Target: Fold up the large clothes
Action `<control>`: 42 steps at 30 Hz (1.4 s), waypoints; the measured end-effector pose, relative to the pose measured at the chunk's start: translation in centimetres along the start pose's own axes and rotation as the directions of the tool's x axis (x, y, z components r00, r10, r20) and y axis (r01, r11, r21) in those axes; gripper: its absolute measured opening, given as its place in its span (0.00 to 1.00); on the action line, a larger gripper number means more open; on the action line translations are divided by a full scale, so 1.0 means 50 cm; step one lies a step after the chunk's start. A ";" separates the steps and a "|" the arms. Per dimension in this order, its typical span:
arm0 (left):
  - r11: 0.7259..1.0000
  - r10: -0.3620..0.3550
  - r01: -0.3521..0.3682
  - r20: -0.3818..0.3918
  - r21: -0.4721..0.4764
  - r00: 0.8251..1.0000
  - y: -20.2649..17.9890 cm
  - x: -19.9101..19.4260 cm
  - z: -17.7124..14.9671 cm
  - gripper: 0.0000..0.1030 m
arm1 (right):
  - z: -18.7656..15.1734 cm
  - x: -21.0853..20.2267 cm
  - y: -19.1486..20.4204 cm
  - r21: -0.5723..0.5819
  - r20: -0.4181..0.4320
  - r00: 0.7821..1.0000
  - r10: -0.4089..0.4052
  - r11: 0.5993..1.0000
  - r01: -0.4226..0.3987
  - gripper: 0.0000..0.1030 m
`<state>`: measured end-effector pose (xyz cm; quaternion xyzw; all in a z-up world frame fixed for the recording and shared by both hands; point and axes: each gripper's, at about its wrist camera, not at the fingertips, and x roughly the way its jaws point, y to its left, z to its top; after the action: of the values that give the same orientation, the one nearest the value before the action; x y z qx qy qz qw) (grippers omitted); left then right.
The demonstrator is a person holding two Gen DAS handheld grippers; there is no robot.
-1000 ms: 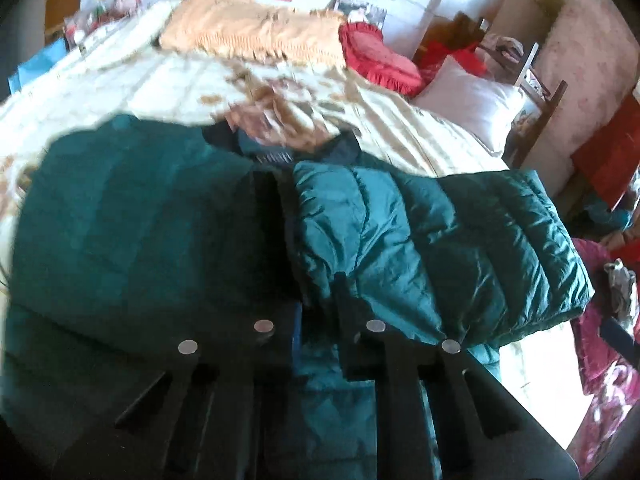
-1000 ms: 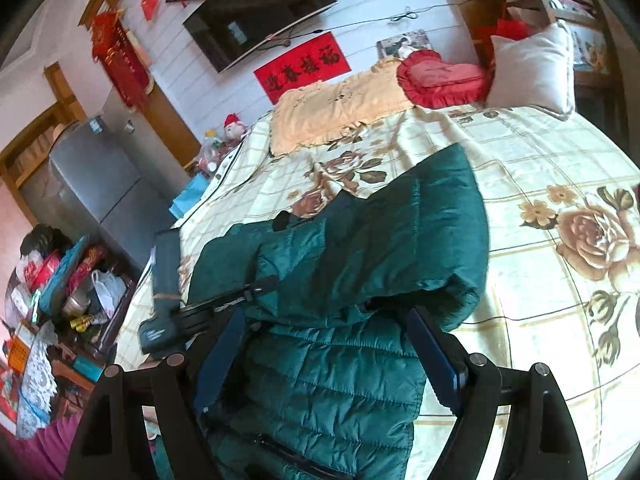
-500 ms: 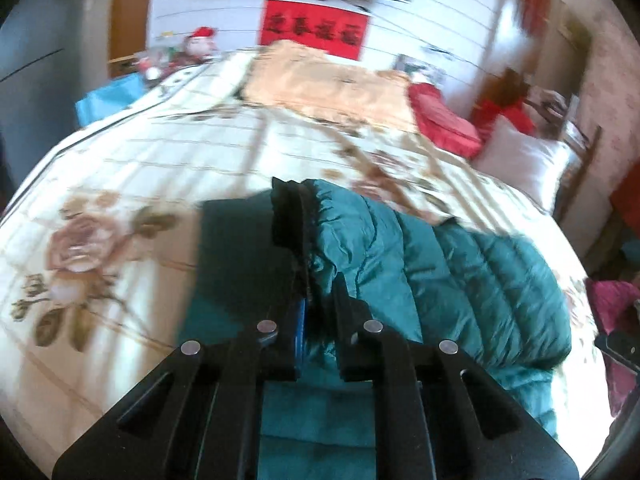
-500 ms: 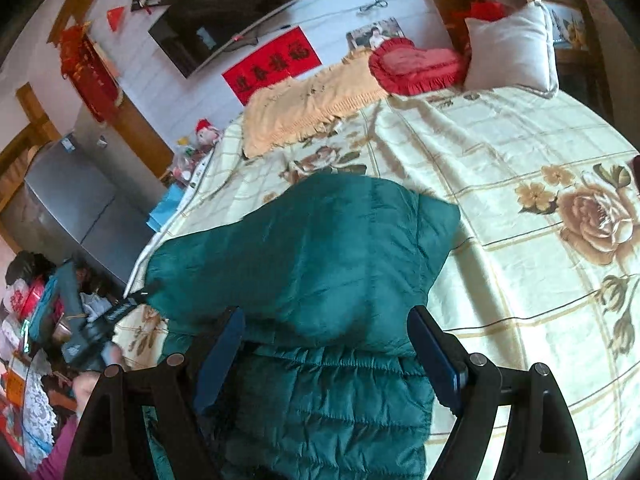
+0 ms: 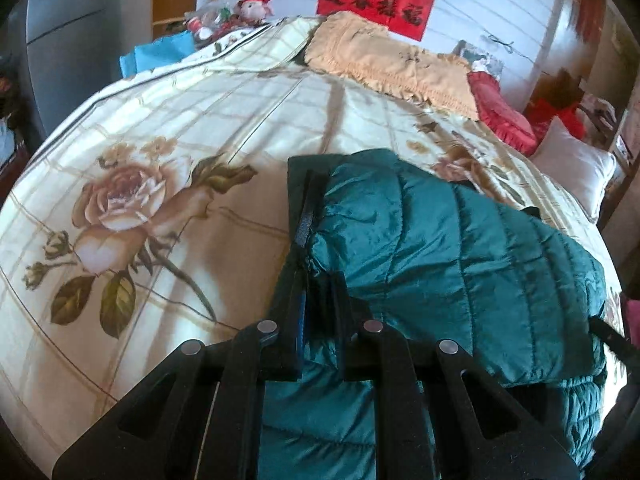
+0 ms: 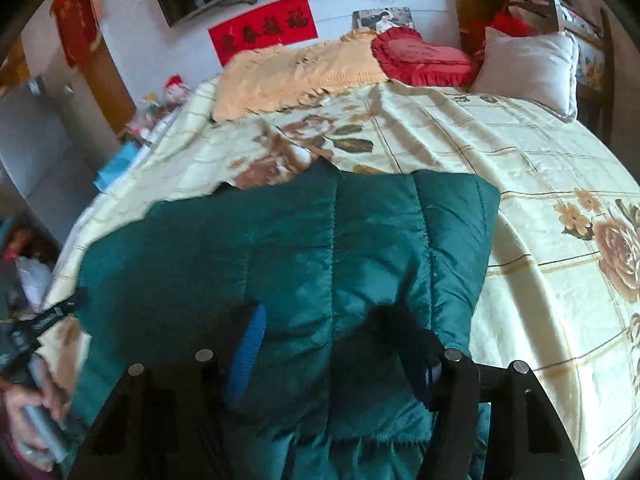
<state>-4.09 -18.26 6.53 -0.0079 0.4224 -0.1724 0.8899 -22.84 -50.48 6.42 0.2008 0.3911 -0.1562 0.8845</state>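
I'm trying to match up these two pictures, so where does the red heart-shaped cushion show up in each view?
Left wrist view: the red heart-shaped cushion sits upper right, at the far end of the bed, seen edge-on.
Right wrist view: it lies top centre-right, between the fringed yellow blanket and the white pillow.
Shared landmark: the red banner on the wall.

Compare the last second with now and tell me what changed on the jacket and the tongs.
The left tongs, shut on the green puffer jacket, carried its left half across onto the right half, baring the floral bedspread. The right tongs have just been closing around the folded layers. The pillows and tasselled blanket by the wall stayed put.
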 end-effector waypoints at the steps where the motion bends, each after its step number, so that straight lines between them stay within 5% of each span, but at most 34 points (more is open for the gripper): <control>1: 1.000 0.005 -0.005 -0.002 -0.003 1.000 0.000 0.004 0.000 0.10 | -0.004 0.017 0.002 0.000 -0.010 1.000 -0.008 1.000 0.008 0.61; 8: 0.994 -0.058 0.054 -0.043 -0.091 0.997 0.019 0.003 0.017 0.13 | 0.000 0.046 0.011 -0.056 -0.032 0.997 -0.069 0.996 0.067 0.62; 14: 0.990 -0.058 0.070 0.096 -0.121 0.994 0.033 -0.087 0.026 0.56 | -0.008 -0.034 0.007 -0.034 0.023 1.000 -0.008 0.999 0.009 0.62; 19: 0.996 -0.076 0.081 0.124 -0.028 0.989 -0.027 -0.109 0.021 0.58 | -0.013 -0.029 0.058 -0.118 0.025 0.999 0.020 0.993 -0.017 0.62; 25: 0.993 0.064 -0.064 0.012 0.101 0.998 -0.101 0.000 -0.012 0.58 | -0.009 0.041 0.119 -0.222 0.017 0.999 -0.035 0.974 0.037 0.62; 36: 0.986 0.115 -0.113 -0.006 0.123 0.993 -0.114 0.094 0.031 0.69 | 0.049 0.140 0.112 -0.162 -0.025 0.998 -0.058 0.985 0.053 0.64; 42: 0.990 0.086 -0.086 0.005 0.113 0.996 -0.098 0.096 0.024 0.70 | 0.040 0.046 0.098 -0.155 0.017 1.000 -0.004 0.988 0.007 0.63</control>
<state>-1.85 -24.51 4.47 0.0606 0.4120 -0.1577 0.8954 -17.97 -47.44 7.06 0.1289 0.3951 -0.1293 0.9003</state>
